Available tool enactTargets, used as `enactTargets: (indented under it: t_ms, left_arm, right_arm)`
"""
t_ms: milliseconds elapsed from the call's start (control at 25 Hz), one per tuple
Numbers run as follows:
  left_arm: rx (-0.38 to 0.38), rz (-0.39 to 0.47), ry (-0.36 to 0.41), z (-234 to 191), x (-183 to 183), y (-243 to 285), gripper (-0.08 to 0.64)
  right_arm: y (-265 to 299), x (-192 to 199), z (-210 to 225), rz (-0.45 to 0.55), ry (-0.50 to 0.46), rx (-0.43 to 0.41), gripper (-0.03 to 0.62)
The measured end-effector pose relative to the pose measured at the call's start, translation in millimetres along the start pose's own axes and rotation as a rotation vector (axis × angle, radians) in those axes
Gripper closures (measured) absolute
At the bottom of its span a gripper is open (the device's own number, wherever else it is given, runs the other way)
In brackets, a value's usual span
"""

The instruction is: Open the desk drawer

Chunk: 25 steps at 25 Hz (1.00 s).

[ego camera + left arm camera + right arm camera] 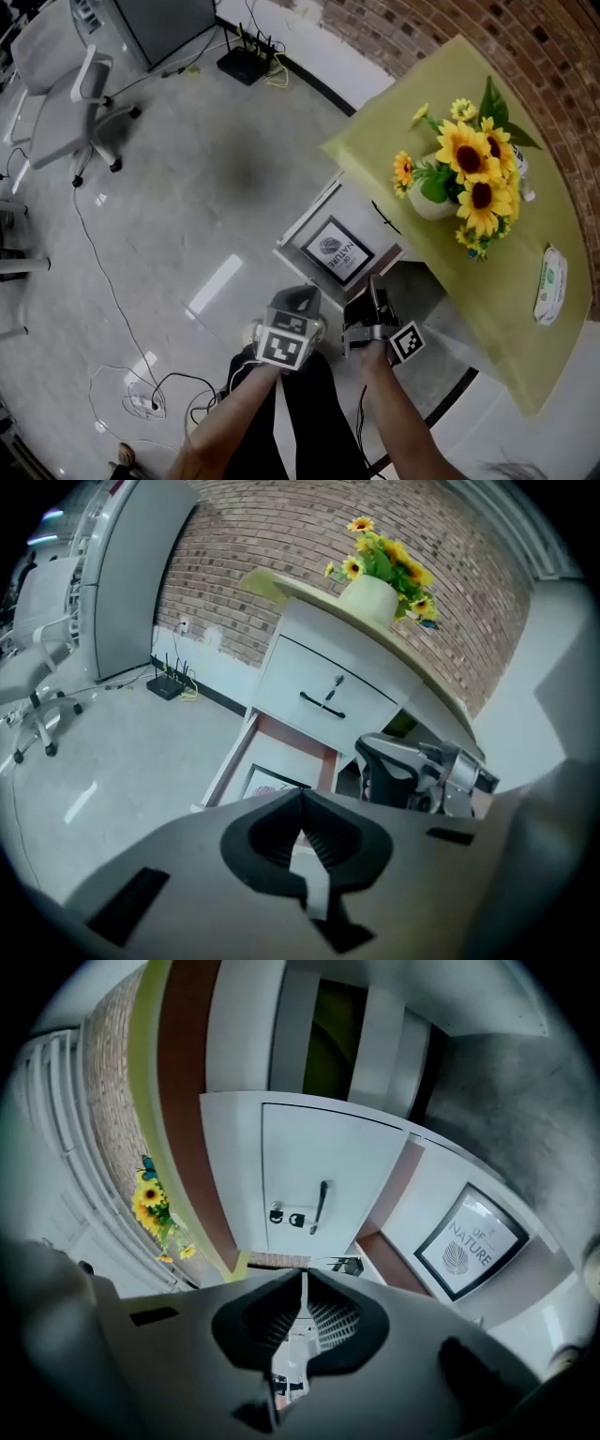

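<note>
**Desk:** Where's the drawer, and how are your jaws?

**Me:** The lower drawer (302, 223) is pulled out under the desk, with a framed print (337, 250) lying inside it. The upper drawer (328, 1157) is shut, and its handle (322, 1206) is dead ahead in my right gripper view. The left gripper (302, 808) and right gripper (303, 1293) are both pinched together with nothing between the jaws.

**Desk:** What worries you?

**Me:** Closed like this, I'd only knock that handle, not catch it. My two grippers hang just beside each other, so they could clash. The open drawer juts out below, so a low approach could bump it. I reckon a hard tug might rock the sunflower vase (431, 204) on the green cloth (506, 291).

**Desk:** Any writing?

**Me:** The print reads "OF NATURE" under a leaf. The print on the packet (550, 281) on the cloth is too small to read.
</note>
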<state>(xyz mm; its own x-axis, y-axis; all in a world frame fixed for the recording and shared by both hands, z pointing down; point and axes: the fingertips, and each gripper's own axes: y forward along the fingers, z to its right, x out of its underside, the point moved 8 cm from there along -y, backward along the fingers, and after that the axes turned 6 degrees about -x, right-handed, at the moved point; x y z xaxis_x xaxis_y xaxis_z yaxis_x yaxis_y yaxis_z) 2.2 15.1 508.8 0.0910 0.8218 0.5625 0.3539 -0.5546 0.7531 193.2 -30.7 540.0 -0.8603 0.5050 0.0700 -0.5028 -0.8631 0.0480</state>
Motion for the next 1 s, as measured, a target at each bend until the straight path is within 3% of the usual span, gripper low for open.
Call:
enactTargets:
  t_ms: [360, 480, 1000]
  left_arm:
    - [0.011, -0.027, 0.015, -24.0, 21.7, 60.8, 0.551]
    - [0.017, -0.021, 0.003, -28.3, 23.3, 76.6, 0.551]
    - [0.021, -0.026, 0.018, -33.6, 3.7, 94.7, 0.551]
  right_arm:
    - [30.5, -20.2, 61.2, 0.137, 0.018, -0.091, 0.577]
    - [40.4, -28.2, 72.5, 0.165, 0.005, -0.136, 0.497]
    - [93.3, -63.1, 61.8, 0.287, -0.034, -0.237, 0.474]
